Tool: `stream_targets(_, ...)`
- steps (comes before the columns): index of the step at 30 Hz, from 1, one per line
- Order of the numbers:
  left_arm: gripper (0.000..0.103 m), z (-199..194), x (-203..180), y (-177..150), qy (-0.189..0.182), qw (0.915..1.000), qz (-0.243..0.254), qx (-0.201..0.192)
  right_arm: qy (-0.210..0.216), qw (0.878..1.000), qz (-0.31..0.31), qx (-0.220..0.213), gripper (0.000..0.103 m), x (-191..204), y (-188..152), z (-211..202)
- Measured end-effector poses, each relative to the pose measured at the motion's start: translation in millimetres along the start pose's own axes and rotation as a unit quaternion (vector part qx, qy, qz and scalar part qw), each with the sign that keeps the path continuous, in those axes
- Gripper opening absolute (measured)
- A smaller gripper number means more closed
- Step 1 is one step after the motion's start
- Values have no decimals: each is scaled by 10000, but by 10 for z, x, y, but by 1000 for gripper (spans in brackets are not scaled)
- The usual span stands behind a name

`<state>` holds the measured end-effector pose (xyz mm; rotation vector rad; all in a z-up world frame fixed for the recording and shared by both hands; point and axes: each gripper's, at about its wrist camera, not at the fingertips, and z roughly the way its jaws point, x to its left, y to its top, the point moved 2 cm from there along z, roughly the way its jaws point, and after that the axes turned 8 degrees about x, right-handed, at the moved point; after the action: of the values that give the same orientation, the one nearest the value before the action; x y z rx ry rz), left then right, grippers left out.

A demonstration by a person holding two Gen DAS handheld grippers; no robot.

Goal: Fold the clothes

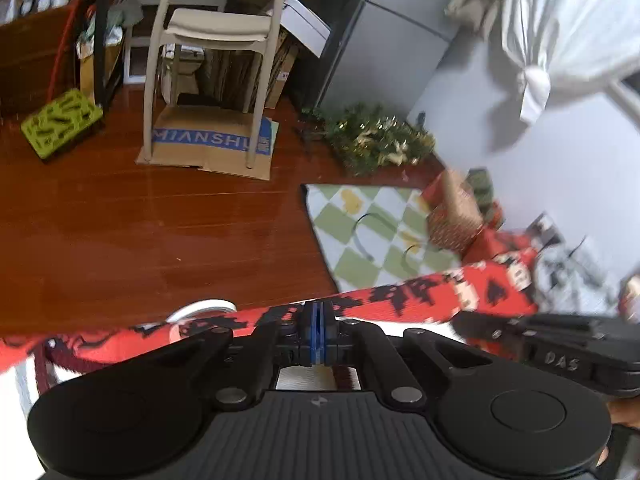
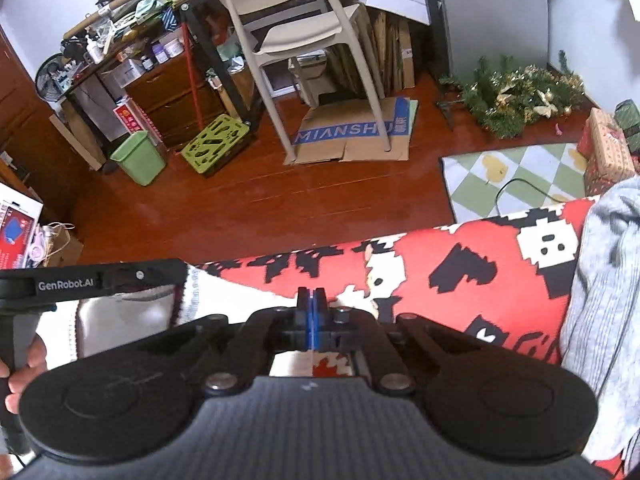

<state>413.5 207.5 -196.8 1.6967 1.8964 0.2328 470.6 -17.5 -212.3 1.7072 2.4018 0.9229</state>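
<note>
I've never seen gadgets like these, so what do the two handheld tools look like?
Each is matte black plastic: the left tool and right tool have a ribbed body, two round discs, silver pivot bolts and blue finger pads. White "GenRobot.AI" lettering marks the left one's side.

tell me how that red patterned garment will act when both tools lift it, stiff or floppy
Probably floppy: the red patterned garment stretches as a band between the left tool and the right tool, each shut on its edge, so it likely sags wherever unsupported. It looks thin and soft, so probably light. The cloth seems unlikely to slip from the closed pads.
</note>
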Motion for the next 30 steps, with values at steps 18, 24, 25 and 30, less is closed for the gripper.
stream_targets(18, 5, -742, 107, -478, 71, 9995, 286, -95, -68, 9946, -1007, -249, 7, 374, -322, -457)
stream_targets(24, 8, -979, 50, -1100, 396, 9981, 469, -34, -8, 9912, -1322, -70, 8, 799, -788, -531)
stream_targets(25, 8, -988, 78, -1171, 505, 9975, 487, -40, -90, 9899, -1411, -57, 10, 867, -847, -513)
stream_targets(30, 8, -997, 270, -1278, 824, 9955, 461, -118, -304, 9905, -1338, -49, 12, 960, -878, -316)
